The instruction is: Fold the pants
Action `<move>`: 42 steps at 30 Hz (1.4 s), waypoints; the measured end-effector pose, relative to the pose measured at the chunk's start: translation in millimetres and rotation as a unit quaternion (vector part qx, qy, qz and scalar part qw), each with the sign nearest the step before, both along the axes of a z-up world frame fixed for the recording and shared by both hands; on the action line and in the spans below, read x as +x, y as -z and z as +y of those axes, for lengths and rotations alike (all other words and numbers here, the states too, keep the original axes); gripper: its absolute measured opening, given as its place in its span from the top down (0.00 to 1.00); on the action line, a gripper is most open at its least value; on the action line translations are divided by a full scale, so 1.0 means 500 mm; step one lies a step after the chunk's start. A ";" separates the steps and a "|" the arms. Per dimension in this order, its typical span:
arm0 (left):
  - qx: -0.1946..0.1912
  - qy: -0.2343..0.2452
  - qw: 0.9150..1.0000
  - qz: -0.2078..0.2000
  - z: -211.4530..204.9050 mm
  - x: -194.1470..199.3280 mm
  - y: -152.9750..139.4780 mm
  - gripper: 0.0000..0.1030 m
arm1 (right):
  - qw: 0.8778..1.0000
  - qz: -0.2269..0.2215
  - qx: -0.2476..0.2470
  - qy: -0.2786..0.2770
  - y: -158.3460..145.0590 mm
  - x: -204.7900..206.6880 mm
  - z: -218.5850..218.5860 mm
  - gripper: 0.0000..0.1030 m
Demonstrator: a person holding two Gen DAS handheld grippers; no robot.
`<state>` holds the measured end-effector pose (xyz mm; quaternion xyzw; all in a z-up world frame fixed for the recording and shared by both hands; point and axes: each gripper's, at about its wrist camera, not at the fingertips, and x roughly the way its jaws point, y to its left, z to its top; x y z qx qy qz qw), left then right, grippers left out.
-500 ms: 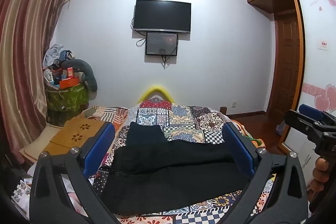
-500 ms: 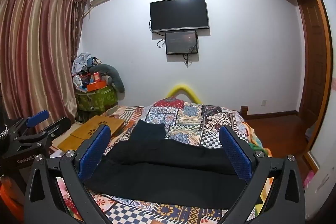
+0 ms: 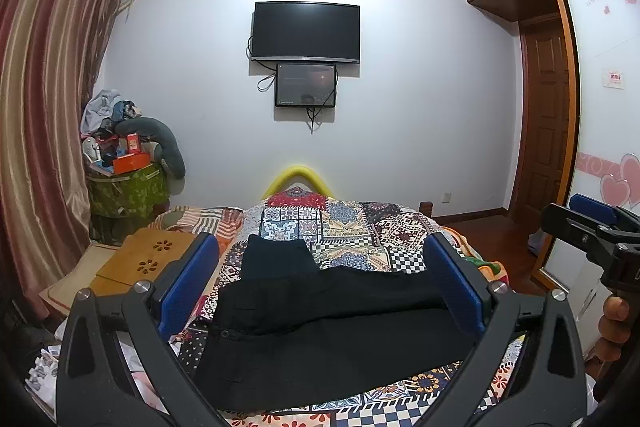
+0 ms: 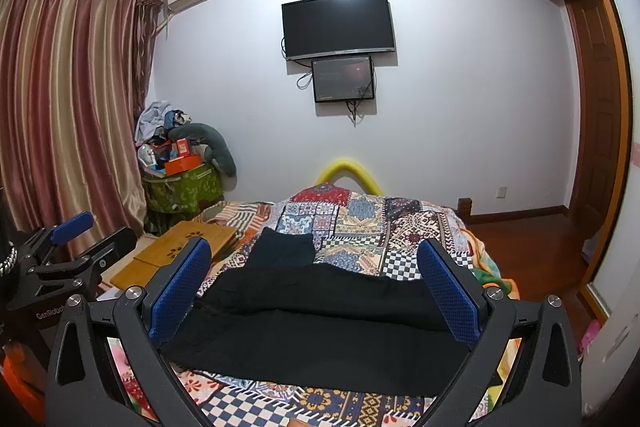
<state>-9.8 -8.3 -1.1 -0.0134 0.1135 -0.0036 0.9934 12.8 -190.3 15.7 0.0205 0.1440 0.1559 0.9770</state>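
Note:
Black pants (image 3: 328, 331) lie spread across the patchwork bed cover (image 3: 352, 227), waist to the left, one leg lying over the other. They also show in the right wrist view (image 4: 320, 327). A smaller dark folded garment (image 3: 276, 259) lies just behind them. My left gripper (image 3: 320, 283) is open and empty, held above the near edge of the pants. My right gripper (image 4: 314, 283) is open and empty, also above the pants. Each gripper shows at the edge of the other's view: the right gripper (image 3: 592, 231), the left gripper (image 4: 72, 247).
A wooden lap table (image 3: 148, 259) lies left of the bed. A cluttered green-covered stand (image 3: 128, 187) is in the far left corner by the curtain (image 3: 44, 131). A TV (image 3: 306, 31) hangs on the far wall. A wardrobe and door (image 3: 548, 123) are on the right.

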 end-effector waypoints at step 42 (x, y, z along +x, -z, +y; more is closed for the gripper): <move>0.002 0.002 1.000 -0.008 -0.005 -0.006 0.000 0.00 | 1.000 -0.001 0.005 -0.002 -0.002 -0.010 0.003 0.01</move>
